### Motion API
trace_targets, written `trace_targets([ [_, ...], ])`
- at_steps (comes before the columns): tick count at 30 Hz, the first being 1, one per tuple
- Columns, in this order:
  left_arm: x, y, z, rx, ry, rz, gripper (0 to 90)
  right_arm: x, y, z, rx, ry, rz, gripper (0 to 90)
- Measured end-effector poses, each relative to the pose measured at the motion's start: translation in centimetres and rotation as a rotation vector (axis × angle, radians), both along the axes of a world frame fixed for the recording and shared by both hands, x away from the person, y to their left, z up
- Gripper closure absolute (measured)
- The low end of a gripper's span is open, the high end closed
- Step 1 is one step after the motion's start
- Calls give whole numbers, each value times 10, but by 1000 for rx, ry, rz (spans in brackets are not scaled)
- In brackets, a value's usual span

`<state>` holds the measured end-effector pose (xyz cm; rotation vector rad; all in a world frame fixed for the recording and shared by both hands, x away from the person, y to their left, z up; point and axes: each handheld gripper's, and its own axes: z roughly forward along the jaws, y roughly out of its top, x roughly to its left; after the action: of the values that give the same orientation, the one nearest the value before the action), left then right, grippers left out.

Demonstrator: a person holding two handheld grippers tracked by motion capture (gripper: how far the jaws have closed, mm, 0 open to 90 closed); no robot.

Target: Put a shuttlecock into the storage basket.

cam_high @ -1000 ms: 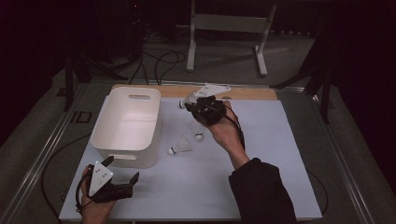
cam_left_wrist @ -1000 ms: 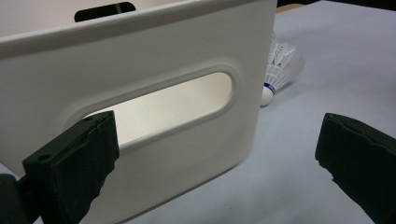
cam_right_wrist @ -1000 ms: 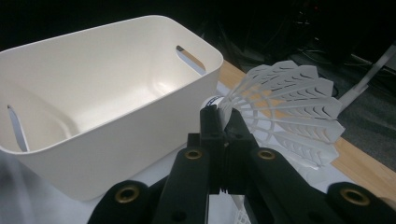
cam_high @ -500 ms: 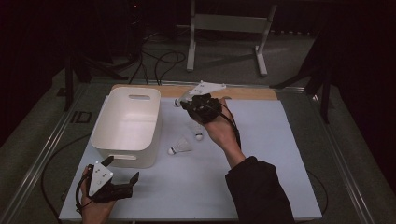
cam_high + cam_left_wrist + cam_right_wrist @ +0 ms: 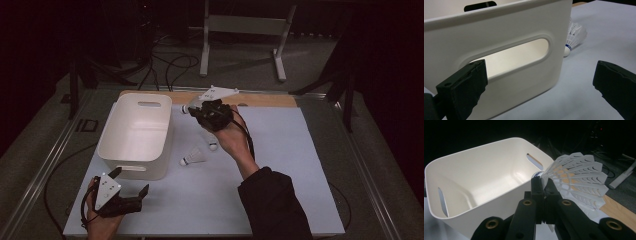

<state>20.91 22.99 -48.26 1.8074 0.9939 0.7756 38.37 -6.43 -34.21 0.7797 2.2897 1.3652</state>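
Observation:
A white plastic shuttlecock (image 5: 576,177) is pinched by its skirt in my right gripper (image 5: 543,185), which is shut on it. In the high view the right gripper (image 5: 200,111) hovers just right of the white bin (image 5: 135,135), above rim height, with the cork pointing toward the bin. Two more shuttlecocks (image 5: 194,157) (image 5: 213,146) lie on the mat under the right hand. My left gripper (image 5: 131,182) rests at the mat's near left corner, open and empty, facing the bin's near wall (image 5: 499,32) and its handle slot.
The bin's inside (image 5: 481,175) looks bare. In the left gripper view a shuttlecock (image 5: 574,35) lies just past the bin's corner. A wooden strip (image 5: 260,99) edges the far side of the pale mat (image 5: 300,165). Stand legs and cables lie on the floor beyond.
My right gripper has shifted slightly left toward the bin with the shuttlecock still in it. The left gripper has not moved.

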Motion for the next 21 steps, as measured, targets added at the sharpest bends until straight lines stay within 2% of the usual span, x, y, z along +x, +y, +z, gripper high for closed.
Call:
trace_targets([
  [6,0,0,0,0,1,-1,1,1,7,-1,14,7,20,894],
  [21,0,0,0,2,1,0,1,-2,23,-3,7,7,55,894],
])
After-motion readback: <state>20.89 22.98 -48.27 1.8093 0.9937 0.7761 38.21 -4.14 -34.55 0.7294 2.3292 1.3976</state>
